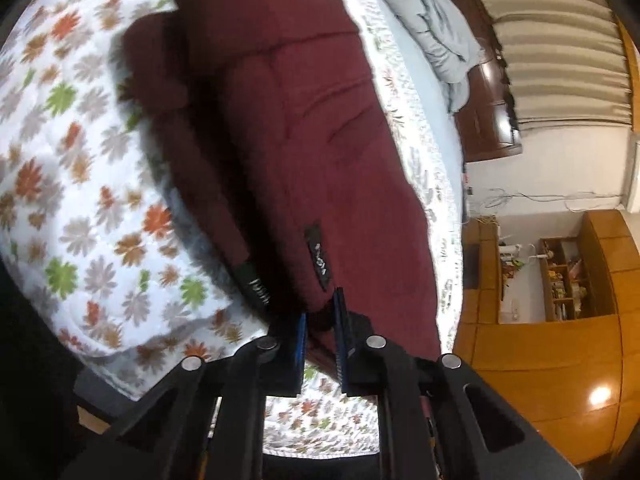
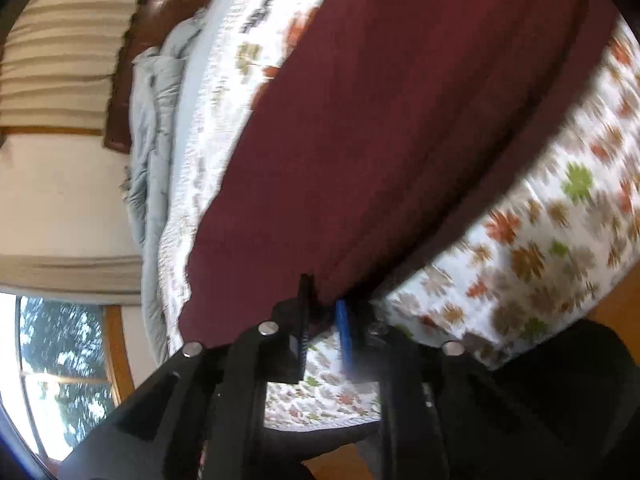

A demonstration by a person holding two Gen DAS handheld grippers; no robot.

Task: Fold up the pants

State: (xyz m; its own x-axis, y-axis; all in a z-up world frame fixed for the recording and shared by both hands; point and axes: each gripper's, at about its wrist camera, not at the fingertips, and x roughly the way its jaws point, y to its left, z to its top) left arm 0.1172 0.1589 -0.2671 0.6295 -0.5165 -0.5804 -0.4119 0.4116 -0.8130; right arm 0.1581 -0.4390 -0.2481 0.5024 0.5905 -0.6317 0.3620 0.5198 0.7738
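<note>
Both grippers (left (image 1: 320,312), right (image 2: 324,312)) clamped.

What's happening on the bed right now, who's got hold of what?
A person is folding dark red pants on the flower-print bedspread. The left gripper and the right gripper each pinch an edge of the fabric nearest them. The far part of the pants lies bunched on the bed. A rumpled grey blanket lies beyond.

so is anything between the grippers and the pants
Nothing visible. The left gripper and right gripper each already pinch an edge of the pants, which lie over the floral quilt.
</note>
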